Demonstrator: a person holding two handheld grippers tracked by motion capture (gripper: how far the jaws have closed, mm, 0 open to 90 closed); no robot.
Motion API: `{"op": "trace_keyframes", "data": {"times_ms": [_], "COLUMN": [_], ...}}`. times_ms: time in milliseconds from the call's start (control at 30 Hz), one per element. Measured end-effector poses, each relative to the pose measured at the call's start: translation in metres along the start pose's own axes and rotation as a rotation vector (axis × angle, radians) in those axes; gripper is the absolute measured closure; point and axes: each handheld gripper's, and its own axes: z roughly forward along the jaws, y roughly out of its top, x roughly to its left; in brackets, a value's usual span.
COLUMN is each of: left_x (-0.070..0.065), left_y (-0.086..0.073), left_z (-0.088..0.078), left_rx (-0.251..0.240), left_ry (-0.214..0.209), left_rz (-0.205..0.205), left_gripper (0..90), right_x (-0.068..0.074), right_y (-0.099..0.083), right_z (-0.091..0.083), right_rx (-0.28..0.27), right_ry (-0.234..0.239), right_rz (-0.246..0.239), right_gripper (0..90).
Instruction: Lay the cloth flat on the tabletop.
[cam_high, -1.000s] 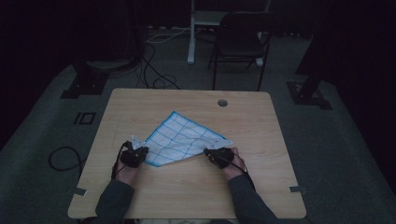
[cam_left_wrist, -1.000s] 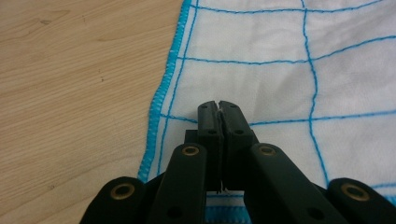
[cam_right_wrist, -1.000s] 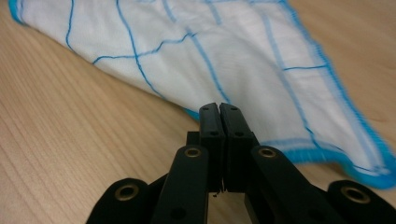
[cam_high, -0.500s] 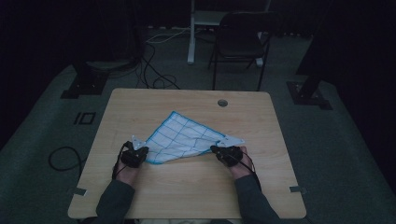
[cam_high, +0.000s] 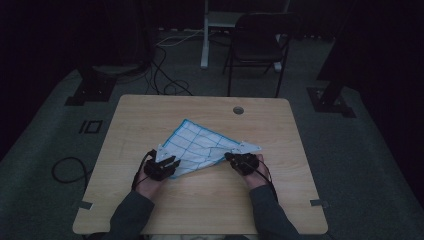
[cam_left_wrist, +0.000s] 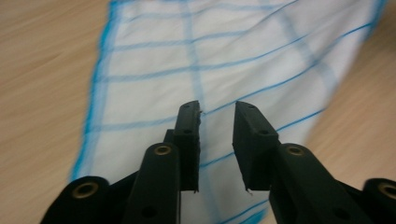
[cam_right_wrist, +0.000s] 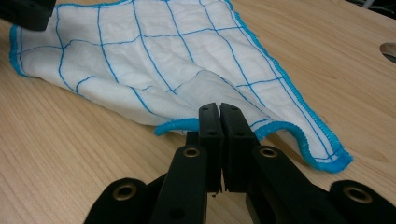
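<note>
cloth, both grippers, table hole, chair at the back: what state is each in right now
cloth: folded, lying on the table, one edge pinched
left gripper: jaws have just been opening, parted above the cloth, nothing between them
right gripper: shut on the cloth's blue hem
table hole: uncovered
chair: upright, unoccupied, behind the table

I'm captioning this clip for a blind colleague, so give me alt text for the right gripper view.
The right tool has its two black jaws pressed shut on the blue-stitched edge of a white cloth with a blue grid. The cloth lies spread on a light wooden table, its pinched edge lifted into a small fold.
</note>
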Motion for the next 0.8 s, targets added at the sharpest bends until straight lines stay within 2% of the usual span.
{"op": "trace_keyframes", "data": {"times_ms": [33,67,100,167,200,233,300,333,367,400,467,567,633,667,700,733,800], "left_x": [0.000,-0.009,-0.009,-0.019,-0.028,-0.028,-0.035,-0.039,-0.039,-0.041,-0.041,-0.043,-0.042,-0.038,-0.038,-0.033,-0.022], "left_y": [0.000,0.005,0.005,0.008,0.012,0.012,0.014,0.016,0.016,0.017,0.017,0.020,0.024,0.028,0.028,0.030,0.033], "left_z": [0.000,0.003,0.003,0.007,0.013,0.013,0.019,0.026,0.026,0.031,0.038,0.043,0.042,0.040,0.040,0.038,0.037], "left_rx": [0.000,-0.012,-0.012,-0.020,-0.008,-0.008,0.009,0.035,0.035,0.054,0.085,0.112,0.112,0.097,0.097,0.081,0.062], "left_ry": [0.000,-0.025,-0.025,-0.058,-0.086,-0.086,-0.097,-0.094,-0.094,-0.092,-0.100,-0.093,-0.095,-0.112,-0.112,-0.129,-0.128], "left_rz": [0.000,0.026,0.026,0.048,0.080,0.080,0.107,0.135,0.135,0.147,0.142,0.150,0.153,0.131,0.131,0.095,0.051], "left_gripper": [68.7,66.2,64.8,62.7,60.7,59.9,59.1,58.9,58.9,60.0,63.1,79.7,86.0,87.2,87.4,87.4,87.8], "right_x": [0.000,-0.001,-0.001,-0.002,-0.003,-0.003,-0.004,-0.004,-0.004,-0.005,-0.005,-0.005,-0.004,-0.004,-0.004,-0.004,-0.001], "right_y": [0.000,0.000,0.000,0.000,0.001,0.001,0.002,0.004,0.004,0.005,0.005,0.004,0.003,0.003,0.003,0.003,0.004], "right_z": [0.000,0.001,0.001,0.003,0.005,0.005,0.006,0.006,0.006,0.006,0.006,0.006,0.005,0.005,0.005,0.004,0.002], "right_rx": [0.000,0.000,0.000,-0.004,-0.003,-0.003,-0.003,-0.005,-0.005,-0.007,-0.008,0.001,0.001,0.001,0.001,0.000,-0.012], "right_ry": [0.000,-0.003,-0.003,-0.008,-0.012,-0.012,-0.014,-0.013,-0.013,-0.013,-0.013,-0.009,-0.010,-0.016,-0.016,-0.018,-0.018], "right_rz": [0.000,0.008,0.008,0.018,0.027,0.027,0.033,0.033,0.033,0.034,0.036,0.032,0.021,0.018,0.018,0.016,0.009], "right_gripper": [88.6,88.5,88.5,88.0,88.0,88.0,88.0,88.0,88.0,87.9,87.7,86.6,86.3,85.6,85.6,85.0,83.4]}}
